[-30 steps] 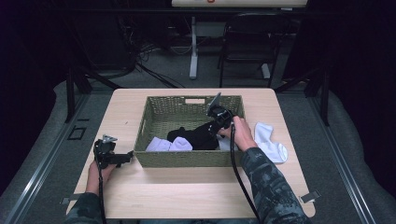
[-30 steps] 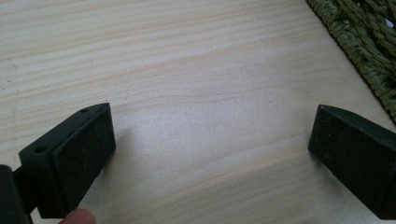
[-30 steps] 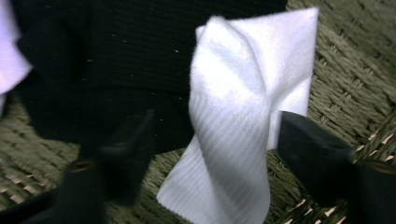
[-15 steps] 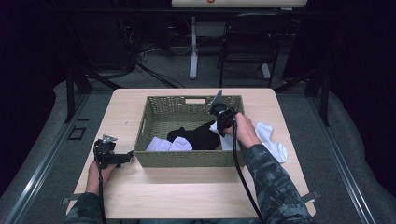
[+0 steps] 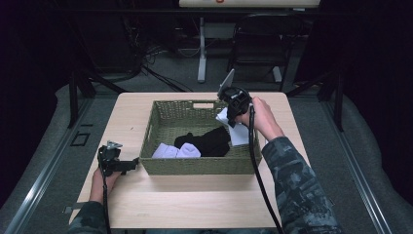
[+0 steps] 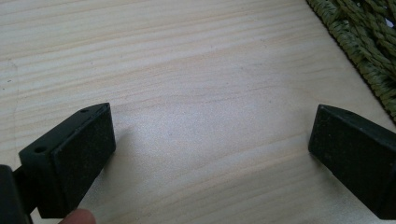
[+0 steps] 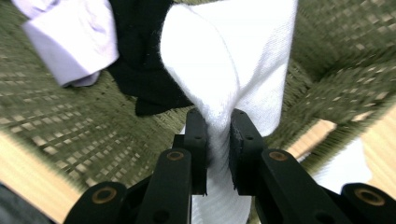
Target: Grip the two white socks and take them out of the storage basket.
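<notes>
right tool [image 7: 217,135] clamped on white sock [image 7: 233,70] | left tool [image 6: 205,154] apart | over basket [image 5: 160,122]

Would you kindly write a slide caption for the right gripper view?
Right gripper shut on a white sock, lifted above the green woven basket holding black and lavender socks.

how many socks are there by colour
white sock in the right claw: 1
black sock in the basket: 1
lilac socks in the basket: 2, as far as the high view shows
total: 4
</notes>
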